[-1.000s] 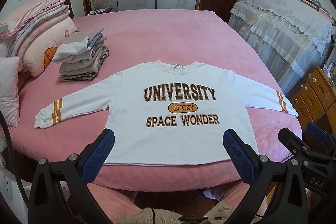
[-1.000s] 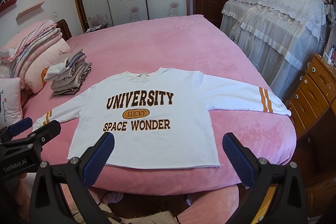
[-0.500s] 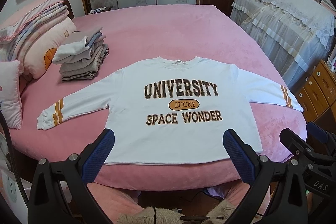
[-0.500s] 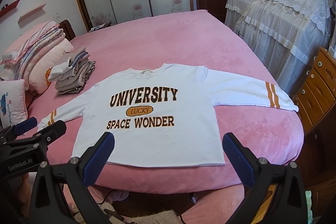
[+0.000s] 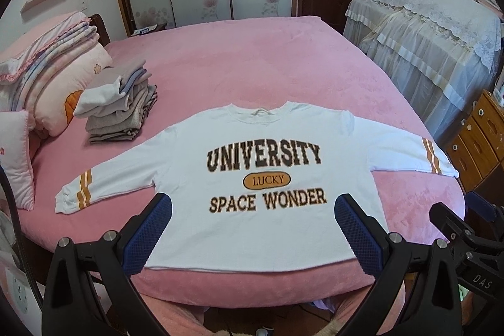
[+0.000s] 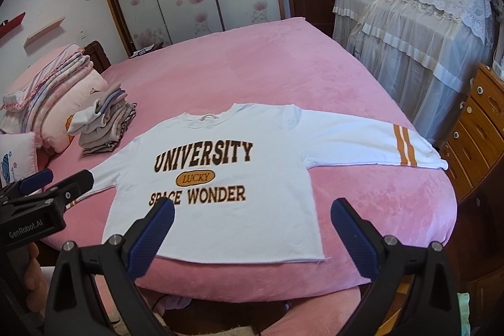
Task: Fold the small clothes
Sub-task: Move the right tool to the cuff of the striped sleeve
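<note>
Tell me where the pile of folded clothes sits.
In both views, the pile of folded clothes sits on the pink bed, left of the white sweatshirt, beside the pillows.

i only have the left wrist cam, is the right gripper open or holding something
Observer: Open. The right gripper has its fingers wide apart and holds nothing, above the near hem of the white sweatshirt.
Operator: where does it line up on the hem
Observer: Its left finger is over the shirt body under "SPACE". Its right finger is over bare pink bedspread, past the shirt's side edge.
Operator: and my left gripper from that side
Observer: The left gripper shows at the left edge of the right wrist view, out by the sleeve, and it hides the striped cuff there.
</note>
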The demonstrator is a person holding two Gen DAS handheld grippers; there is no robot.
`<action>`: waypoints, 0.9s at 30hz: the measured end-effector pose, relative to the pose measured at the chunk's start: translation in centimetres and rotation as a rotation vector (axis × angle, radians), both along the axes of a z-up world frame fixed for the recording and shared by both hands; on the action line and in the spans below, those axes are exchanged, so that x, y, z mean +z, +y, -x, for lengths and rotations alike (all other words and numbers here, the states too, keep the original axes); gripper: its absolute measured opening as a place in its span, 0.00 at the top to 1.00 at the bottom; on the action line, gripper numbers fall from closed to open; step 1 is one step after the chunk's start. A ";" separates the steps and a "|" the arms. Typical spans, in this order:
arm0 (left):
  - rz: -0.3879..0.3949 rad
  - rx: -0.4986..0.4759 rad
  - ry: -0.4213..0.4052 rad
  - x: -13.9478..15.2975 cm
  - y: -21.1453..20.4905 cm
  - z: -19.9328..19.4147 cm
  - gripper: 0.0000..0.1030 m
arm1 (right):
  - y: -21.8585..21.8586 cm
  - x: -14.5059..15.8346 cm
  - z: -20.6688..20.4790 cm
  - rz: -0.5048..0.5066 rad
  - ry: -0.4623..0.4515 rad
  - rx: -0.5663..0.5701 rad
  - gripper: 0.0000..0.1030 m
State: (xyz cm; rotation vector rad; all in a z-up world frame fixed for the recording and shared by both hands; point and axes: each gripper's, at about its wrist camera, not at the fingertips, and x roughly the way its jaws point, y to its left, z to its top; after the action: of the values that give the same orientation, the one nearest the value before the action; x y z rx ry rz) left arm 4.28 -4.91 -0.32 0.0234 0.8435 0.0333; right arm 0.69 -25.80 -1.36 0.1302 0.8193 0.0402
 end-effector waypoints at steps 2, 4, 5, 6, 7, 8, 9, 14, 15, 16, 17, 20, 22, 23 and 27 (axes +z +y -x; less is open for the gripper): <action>-0.012 -0.007 -0.025 0.3 -0.8 -0.5 0.00 | -0.7 0.1 -0.2 0.025 -0.016 -0.011 0.05; -0.032 -0.016 -0.053 0.3 -1.7 -1.0 0.00 | -1.6 0.1 -0.7 0.049 -0.021 -0.025 0.07; -0.048 -0.021 -0.068 0.3 -2.3 -1.2 0.00 | -2.0 0.1 -0.9 0.056 -0.022 -0.032 0.08; -0.073 -0.029 -0.082 0.2 -3.0 -1.6 0.00 | -2.6 0.1 -1.2 0.059 -0.023 -0.043 0.08; -0.087 -0.040 -0.089 0.0 -3.6 -2.0 0.00 | -3.2 0.1 -1.4 0.060 -0.026 -0.054 0.09; -0.103 -0.057 -0.089 -0.2 -4.3 -2.6 0.00 | -3.9 0.1 -1.6 0.062 -0.030 -0.070 0.09; -0.114 -0.074 -0.087 -0.4 -5.0 -3.2 0.00 | -4.8 0.0 -1.8 0.067 -0.034 -0.089 0.09; -0.137 -0.139 -0.083 -2.4 -8.7 -6.2 0.00 | -9.5 -0.4 -3.1 0.085 -0.054 -0.197 0.09; -0.138 -0.148 -0.073 -2.9 -9.4 -6.7 0.00 | -10.4 -0.6 -3.4 0.091 -0.056 -0.218 0.09; -0.130 -0.167 -0.062 -3.6 -10.4 -7.5 0.00 | -11.2 -0.9 -3.7 0.098 -0.055 -0.235 0.09; -0.125 -0.174 -0.049 -4.2 -11.1 -8.2 0.00 | -12.2 -1.2 -4.0 0.104 -0.051 -0.257 0.09; -0.100 -0.201 -0.034 -6.1 -13.5 -10.4 0.00 | -14.8 -2.2 -4.9 0.120 -0.053 -0.311 0.09; -0.092 -0.212 -0.031 -7.5 -15.0 -11.7 0.00 | -16.6 -3.1 -5.6 0.126 -0.052 -0.343 0.09; -0.090 -0.219 -0.026 -8.2 -15.8 -12.3 0.00 | -17.4 -3.6 -5.9 0.132 -0.050 -0.360 0.09; -0.082 -0.243 0.024 -11.6 -19.5 -14.6 0.00 | -20.5 -5.7 -7.6 0.162 -0.013 -0.423 0.15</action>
State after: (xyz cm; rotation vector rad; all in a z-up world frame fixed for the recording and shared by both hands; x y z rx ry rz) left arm 18.93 -24.37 -11.93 0.2037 0.8586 -0.1605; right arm 8.28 -46.26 -7.07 0.1482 0.7654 -0.4225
